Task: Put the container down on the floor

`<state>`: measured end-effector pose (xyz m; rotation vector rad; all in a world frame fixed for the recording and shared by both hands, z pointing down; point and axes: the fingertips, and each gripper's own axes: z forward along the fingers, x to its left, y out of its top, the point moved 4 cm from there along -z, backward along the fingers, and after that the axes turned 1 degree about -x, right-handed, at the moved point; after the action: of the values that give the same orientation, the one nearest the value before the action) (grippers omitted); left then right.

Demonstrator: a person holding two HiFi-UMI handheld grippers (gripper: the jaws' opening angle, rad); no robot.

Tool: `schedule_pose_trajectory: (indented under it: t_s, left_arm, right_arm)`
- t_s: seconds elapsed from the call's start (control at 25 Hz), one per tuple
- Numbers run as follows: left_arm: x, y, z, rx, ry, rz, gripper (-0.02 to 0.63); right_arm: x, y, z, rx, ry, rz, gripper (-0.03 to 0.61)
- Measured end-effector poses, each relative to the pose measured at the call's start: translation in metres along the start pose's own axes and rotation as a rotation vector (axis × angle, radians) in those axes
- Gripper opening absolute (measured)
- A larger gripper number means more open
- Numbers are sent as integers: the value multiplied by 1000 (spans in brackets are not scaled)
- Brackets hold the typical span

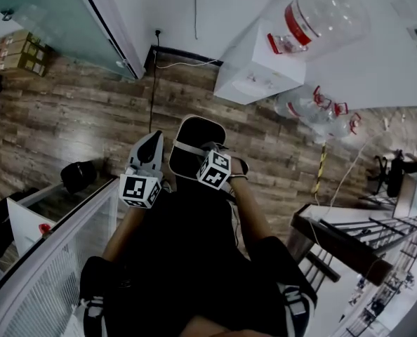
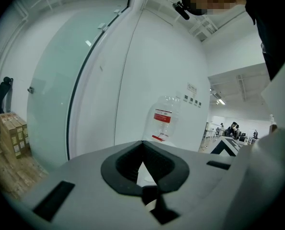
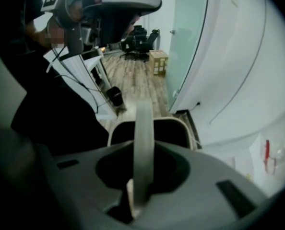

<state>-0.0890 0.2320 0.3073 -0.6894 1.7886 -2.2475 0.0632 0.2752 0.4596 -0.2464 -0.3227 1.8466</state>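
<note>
The container is a small bin with a pale rim and a dark inside. It hangs above the wooden floor in front of me. My right gripper points steeply down and is shut on its pale handle, which runs up between the jaws; the container's rim shows below it. My left gripper is just left of the container and apart from it. It points nearly level, its fingers together and holding nothing. In the left gripper view the left gripper faces a white wall.
A white water dispenser with a clear bottle on top stands by the wall ahead. Empty bottles lie to its right. A glass partition and cardboard boxes are at the far left. A white desk edge is near left, dark racks at right.
</note>
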Motion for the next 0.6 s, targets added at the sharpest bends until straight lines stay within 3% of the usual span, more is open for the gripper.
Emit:
schedule_pose_trajectory:
  t_s: [0.32,0.6]
  left_arm:
    - [2,18,70,7,25,22,31]
    - [19,28,118,17,21,44,31]
  right_arm:
    - [-79,-5,2,-10,-9,-52,72]
    - [-138,-12,9,6,-10,-20,72]
